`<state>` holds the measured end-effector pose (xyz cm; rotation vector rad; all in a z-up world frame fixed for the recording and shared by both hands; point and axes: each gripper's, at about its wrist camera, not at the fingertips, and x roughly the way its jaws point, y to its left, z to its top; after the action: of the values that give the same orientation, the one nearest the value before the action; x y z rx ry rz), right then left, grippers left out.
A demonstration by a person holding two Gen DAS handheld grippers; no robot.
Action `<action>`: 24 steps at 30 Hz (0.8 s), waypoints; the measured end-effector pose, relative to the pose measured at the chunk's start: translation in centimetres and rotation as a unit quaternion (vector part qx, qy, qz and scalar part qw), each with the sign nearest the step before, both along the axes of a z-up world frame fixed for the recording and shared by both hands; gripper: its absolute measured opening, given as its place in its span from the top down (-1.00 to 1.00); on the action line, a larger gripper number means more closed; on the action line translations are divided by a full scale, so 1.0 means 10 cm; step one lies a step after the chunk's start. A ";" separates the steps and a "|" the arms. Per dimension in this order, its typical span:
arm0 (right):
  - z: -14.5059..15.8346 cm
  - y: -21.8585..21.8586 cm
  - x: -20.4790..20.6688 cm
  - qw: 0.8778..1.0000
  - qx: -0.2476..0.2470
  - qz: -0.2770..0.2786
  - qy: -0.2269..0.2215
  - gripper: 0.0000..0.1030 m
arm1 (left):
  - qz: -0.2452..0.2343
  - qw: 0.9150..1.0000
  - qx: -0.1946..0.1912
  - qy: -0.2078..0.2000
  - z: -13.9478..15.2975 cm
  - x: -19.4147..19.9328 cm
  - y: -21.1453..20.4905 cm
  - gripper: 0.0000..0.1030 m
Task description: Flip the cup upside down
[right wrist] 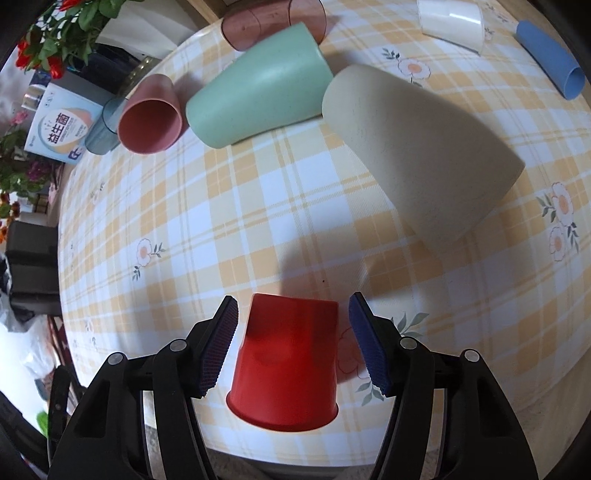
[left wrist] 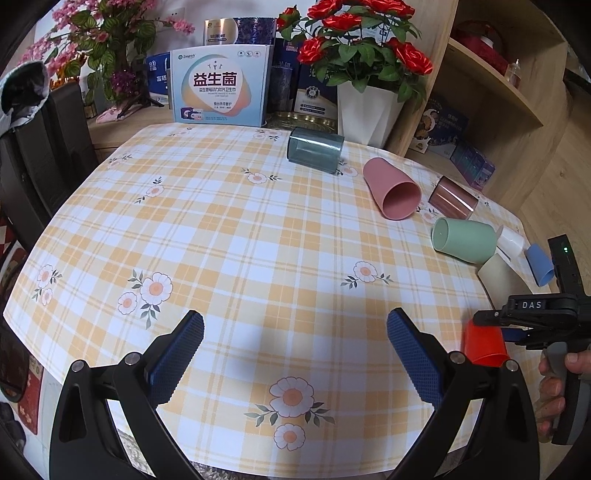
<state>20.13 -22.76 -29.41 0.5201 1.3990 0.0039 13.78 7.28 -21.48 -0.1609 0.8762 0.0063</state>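
The table [left wrist: 229, 236], covered in a yellow checked cloth with flowers, carries a scatter of cups along its right side. Most lie on their sides, which suggests they are waiting to be dealt with one by one.

The beige cup [right wrist: 417, 147] is the biggest in the right wrist view and lies tipped over with its mouth toward the lower right. Just beside it, the green cup [right wrist: 258, 96] lies on its side, with the pink cup [right wrist: 151, 114] next to it, mouth facing the camera. A clear brown cup [right wrist: 266, 22], a grey see-through cup [left wrist: 316, 149], a white cup [right wrist: 452, 22] and a blue cup [right wrist: 550, 66] also lie flat farther off.

The red cup [right wrist: 288, 365] stands near the table's front edge with its rim down and its closed base up, so it already looks flipped. It sits between the fingers of the right hand-held gripper [right wrist: 293, 339], whose jaws are spread wider than the cup, with a gap on each side; nothing is gripped. That placement reads as a release just made or a grasp about to begin; I cannot tell which.

The left hand-held gripper [left wrist: 295, 350] hovers wide apart over bare cloth, holding nothing, seemingly kept out of the way.
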 end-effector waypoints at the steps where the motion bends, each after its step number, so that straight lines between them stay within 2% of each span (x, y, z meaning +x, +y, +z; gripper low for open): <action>1: -0.01 0.00 -0.01 1.000 0.002 0.001 0.001 -0.07 | 0.000 1.000 0.001 0.001 0.00 0.00 -0.01 -0.88; 5: -0.01 -0.01 -0.04 1.000 0.011 0.001 -0.004 0.01 | 0.000 1.000 -0.002 0.005 -0.02 -0.01 -0.02 -0.88; 13: 0.05 -0.02 -0.20 0.999 0.014 0.007 -0.039 0.02 | -0.001 1.000 -0.004 0.011 -0.04 -0.01 -0.05 -0.88; 20: 0.33 0.00 -0.52 0.991 -0.031 0.032 -0.124 0.03 | 0.018 1.000 -0.013 0.020 -0.08 -0.01 0.00 -0.88; 24: 0.41 0.02 -0.71 0.985 -0.059 0.048 -0.155 0.03 | 0.027 0.999 -0.019 0.019 -0.06 -0.04 0.02 -0.88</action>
<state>12.98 -22.56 -25.29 0.3364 1.1101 0.0770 13.34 7.52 -22.03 -0.2200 0.9101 0.0433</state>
